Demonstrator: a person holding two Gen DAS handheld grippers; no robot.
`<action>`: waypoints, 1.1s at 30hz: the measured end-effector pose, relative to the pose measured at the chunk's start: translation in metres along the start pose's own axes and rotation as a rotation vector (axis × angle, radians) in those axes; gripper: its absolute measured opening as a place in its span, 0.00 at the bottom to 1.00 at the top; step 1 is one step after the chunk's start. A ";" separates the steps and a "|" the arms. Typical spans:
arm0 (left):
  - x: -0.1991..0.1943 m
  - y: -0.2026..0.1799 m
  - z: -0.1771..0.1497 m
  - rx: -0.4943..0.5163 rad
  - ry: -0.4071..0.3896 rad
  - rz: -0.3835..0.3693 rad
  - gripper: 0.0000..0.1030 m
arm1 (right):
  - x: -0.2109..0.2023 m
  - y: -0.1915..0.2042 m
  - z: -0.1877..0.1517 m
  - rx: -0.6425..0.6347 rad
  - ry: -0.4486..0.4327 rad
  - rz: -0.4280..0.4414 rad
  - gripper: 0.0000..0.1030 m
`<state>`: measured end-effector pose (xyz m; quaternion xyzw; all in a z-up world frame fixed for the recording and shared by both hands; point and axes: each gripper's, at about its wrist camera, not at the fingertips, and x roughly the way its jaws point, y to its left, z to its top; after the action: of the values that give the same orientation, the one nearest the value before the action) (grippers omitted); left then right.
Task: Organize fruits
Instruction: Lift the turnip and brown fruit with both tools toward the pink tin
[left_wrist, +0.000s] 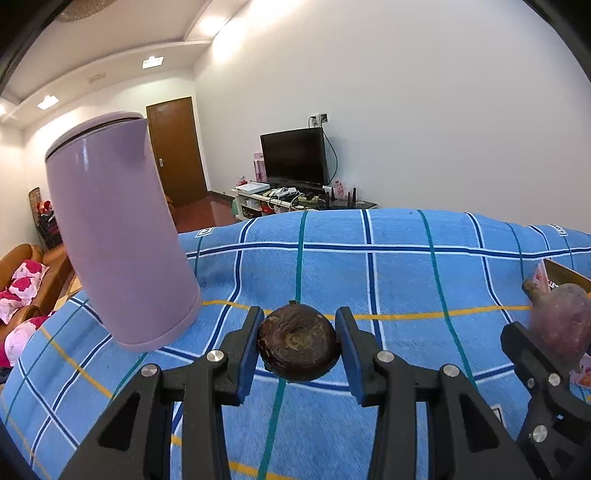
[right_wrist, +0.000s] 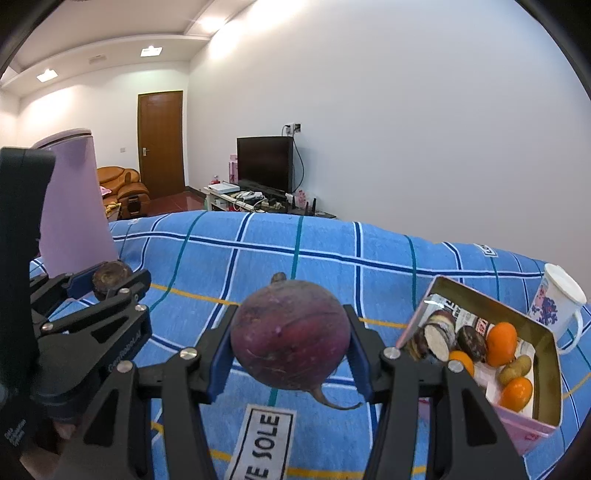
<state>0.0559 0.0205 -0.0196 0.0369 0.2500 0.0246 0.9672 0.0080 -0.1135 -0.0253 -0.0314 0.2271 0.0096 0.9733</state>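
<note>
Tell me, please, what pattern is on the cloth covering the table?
Blue plaid cloth with white, navy, teal and yellow lines; clearest in the right wrist view.

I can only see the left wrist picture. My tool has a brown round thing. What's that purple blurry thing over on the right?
Observer: It's a big purple beet, gripped in the right tool, above the blue checked cloth.
Operator: Where do the fruits go? I just see a box corner.
Observer: An open tin box lies right of the beet, holding oranges, a small yellowish fruit and dark round ones.
Operator: Anything else near that box?
Observer: A white cup with a blue-and-pink pattern stands just behind it.
Operator: Does my tool show there?
Observer: Yes, the left tool grips the brown fruit by the purple canister.
</note>
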 end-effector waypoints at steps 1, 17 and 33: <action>-0.006 -0.003 -0.003 -0.004 -0.002 0.000 0.41 | -0.001 0.000 -0.001 -0.001 -0.001 -0.001 0.55; -0.037 0.001 -0.018 -0.051 -0.016 -0.020 0.41 | -0.034 -0.009 -0.015 0.006 -0.010 -0.020 0.55; -0.055 -0.005 -0.026 -0.043 -0.042 -0.014 0.41 | -0.050 -0.018 -0.024 -0.002 -0.018 -0.036 0.55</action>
<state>-0.0045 0.0132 -0.0168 0.0149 0.2291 0.0225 0.9730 -0.0472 -0.1335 -0.0238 -0.0362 0.2179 -0.0072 0.9753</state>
